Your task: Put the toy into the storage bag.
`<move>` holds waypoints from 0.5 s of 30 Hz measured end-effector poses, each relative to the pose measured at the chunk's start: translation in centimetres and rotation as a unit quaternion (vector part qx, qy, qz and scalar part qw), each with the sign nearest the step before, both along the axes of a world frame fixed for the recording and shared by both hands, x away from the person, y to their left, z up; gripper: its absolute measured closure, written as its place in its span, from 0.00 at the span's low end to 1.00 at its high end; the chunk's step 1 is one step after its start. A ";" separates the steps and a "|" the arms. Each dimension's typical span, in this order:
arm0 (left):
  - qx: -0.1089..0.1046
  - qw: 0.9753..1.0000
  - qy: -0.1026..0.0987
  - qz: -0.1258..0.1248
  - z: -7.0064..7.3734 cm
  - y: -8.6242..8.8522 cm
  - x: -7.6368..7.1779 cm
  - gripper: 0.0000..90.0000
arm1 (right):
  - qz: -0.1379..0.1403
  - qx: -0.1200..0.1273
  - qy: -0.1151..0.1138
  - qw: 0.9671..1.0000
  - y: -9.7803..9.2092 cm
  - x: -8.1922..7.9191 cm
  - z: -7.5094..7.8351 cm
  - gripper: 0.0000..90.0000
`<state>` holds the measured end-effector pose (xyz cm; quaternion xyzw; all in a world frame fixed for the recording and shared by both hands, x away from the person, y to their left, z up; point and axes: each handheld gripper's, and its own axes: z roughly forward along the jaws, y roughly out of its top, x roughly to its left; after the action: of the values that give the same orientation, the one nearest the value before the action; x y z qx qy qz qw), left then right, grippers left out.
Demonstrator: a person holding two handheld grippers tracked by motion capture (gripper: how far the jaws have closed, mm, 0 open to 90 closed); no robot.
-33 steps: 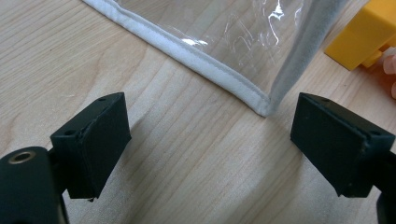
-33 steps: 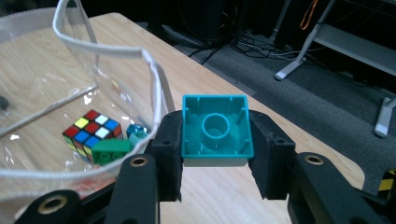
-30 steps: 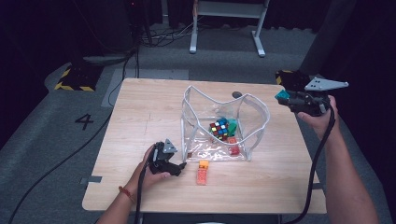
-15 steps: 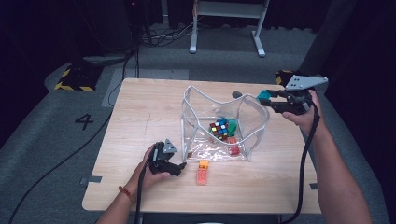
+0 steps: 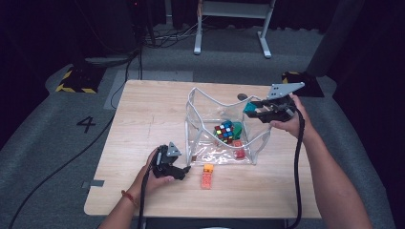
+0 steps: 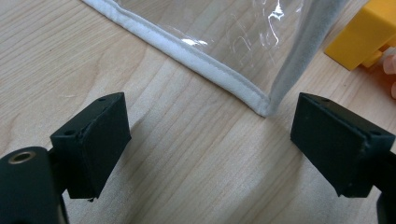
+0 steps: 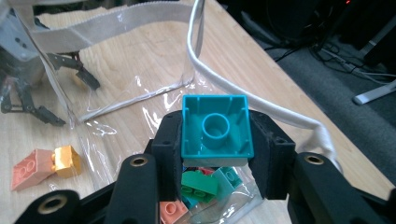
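Right now my right claw (image 7: 217, 154) is clamped on a teal block (image 7: 216, 131), hollow underside facing the camera, and I hold it above the open top of the clear bag (image 5: 205, 125), near its right rim. Inside the bag I see a colour cube (image 5: 223, 131) and a few loose blocks. My left claw (image 6: 210, 140) rests low on the tabletop (image 5: 148, 114) with its jaws wide apart, nothing between them, just short of the bag's near corner. An orange-and-yellow block (image 5: 207, 174) lies on the wood just beside that claw, outside the bag.

Lab, floor cables (image 5: 157, 36), hazard tape (image 5: 71, 81)
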<state>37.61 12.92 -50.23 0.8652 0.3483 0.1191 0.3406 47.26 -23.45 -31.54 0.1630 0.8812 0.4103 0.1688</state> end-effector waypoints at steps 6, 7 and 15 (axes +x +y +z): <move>0.000 1.000 0.001 0.000 0.0 0.0 0.0 0.13 | 0.004 -0.043 0.010 0.999 1.4 0.8 -0.5 0.66; 0.000 1.000 0.000 0.000 0.0 0.0 0.0 0.13 | 0.002 -0.048 0.013 0.999 1.6 0.9 -0.5 0.66; 0.000 1.000 0.001 0.000 0.0 0.0 0.0 0.13 | 0.002 -0.096 0.034 0.995 2.8 1.9 -1.0 0.66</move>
<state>37.61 12.92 -50.23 0.8653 0.3482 0.1185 0.3404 49.18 -20.63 -32.58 0.1581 0.9221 0.3183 0.1532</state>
